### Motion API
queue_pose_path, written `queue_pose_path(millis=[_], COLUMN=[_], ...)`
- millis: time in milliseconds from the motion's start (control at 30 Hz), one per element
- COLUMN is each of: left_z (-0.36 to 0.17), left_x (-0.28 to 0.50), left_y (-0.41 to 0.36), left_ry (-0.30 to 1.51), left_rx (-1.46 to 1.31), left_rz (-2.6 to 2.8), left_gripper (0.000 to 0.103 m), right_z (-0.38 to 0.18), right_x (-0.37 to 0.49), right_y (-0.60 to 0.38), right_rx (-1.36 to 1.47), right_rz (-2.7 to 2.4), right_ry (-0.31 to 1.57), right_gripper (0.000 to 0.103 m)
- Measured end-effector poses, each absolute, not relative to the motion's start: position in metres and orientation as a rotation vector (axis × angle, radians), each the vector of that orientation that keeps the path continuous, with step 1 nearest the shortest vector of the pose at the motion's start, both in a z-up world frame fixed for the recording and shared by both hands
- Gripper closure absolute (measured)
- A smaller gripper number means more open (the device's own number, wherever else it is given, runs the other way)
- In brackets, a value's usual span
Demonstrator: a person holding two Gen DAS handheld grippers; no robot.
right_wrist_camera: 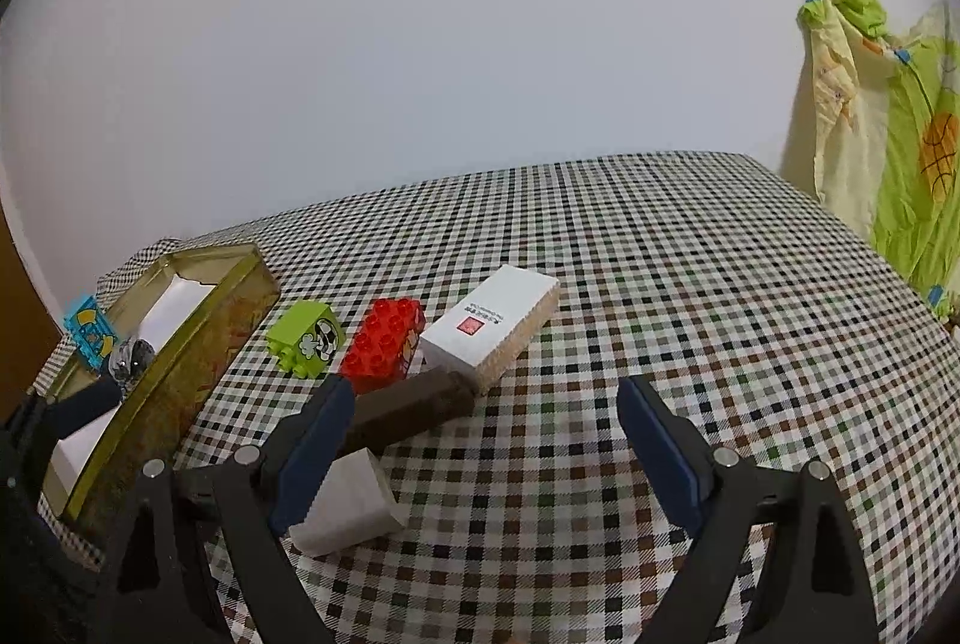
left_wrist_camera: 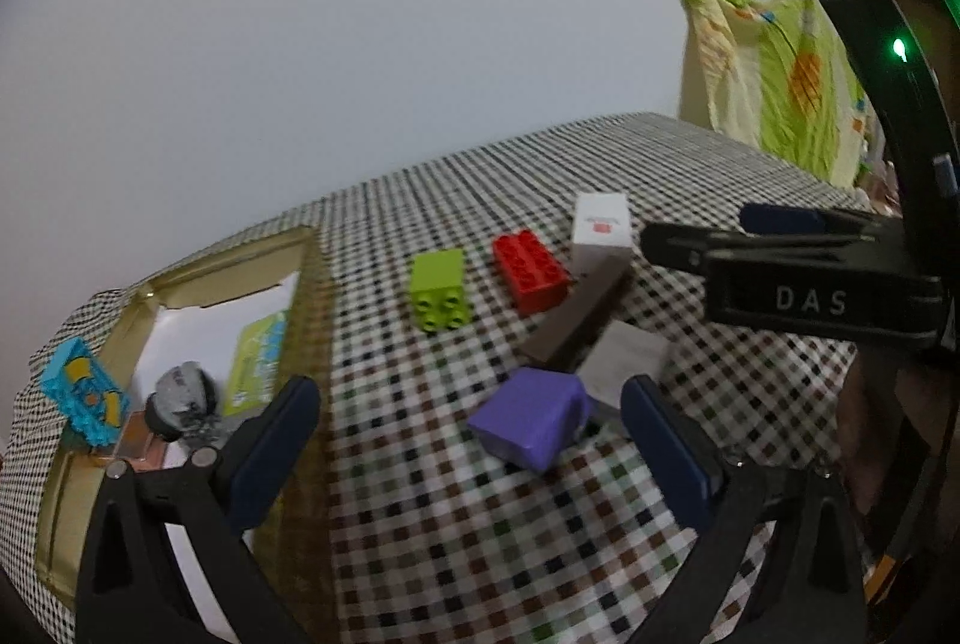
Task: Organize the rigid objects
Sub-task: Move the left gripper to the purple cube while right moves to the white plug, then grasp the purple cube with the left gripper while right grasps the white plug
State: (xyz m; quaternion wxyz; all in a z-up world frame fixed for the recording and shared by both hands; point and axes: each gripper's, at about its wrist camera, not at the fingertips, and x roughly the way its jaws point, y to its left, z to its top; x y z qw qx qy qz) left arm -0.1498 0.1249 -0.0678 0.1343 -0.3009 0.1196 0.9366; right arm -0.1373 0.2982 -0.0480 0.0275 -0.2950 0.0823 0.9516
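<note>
While both tools are held spread and empty, the left tool is poised around a purple block on the bench; the right tool hangs beside a brown bar.

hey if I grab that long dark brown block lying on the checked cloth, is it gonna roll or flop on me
Probably not. The dark brown block looks flat-sided and straight-edged, so it should stay stiff and not roll. Being long, it may swing if gripped near one end. One end sits against the white box, so a push could nudge that too.
</note>
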Motion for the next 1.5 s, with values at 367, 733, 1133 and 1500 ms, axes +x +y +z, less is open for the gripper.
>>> queue_pose_path(millis=[367, 733, 1133, 1500], left_z=[-0.082, -0.068, -0.062, -0.062], left_x=[-0.169, -0.157, -0.156, -0.156], left_y=[0.129, 0.112, 0.094, 0.088], left_ry=[0.296, 0.226, 0.121, 0.062], left_rx=[-1.038, -0.908, -0.850, -0.844], left_rz=[2.569, 2.687, 2.796, 2.769], left_gripper=[0.080, 0.096, 0.096, 0.095], right_z=[-0.049, -0.049, -0.061, -0.066], right_x=[-0.137, -0.140, -0.152, -0.152], right_y=[0.299, 0.285, 0.259, 0.255], right_rx=[-0.925, -0.966, -1.207, -1.289], right_rz=[2.934, 2.986, 3.052, 3.019], right_ry=[0.262, 0.170, -0.003, -0.061], right_gripper=[0.012, 0.012, 0.012, 0.053])
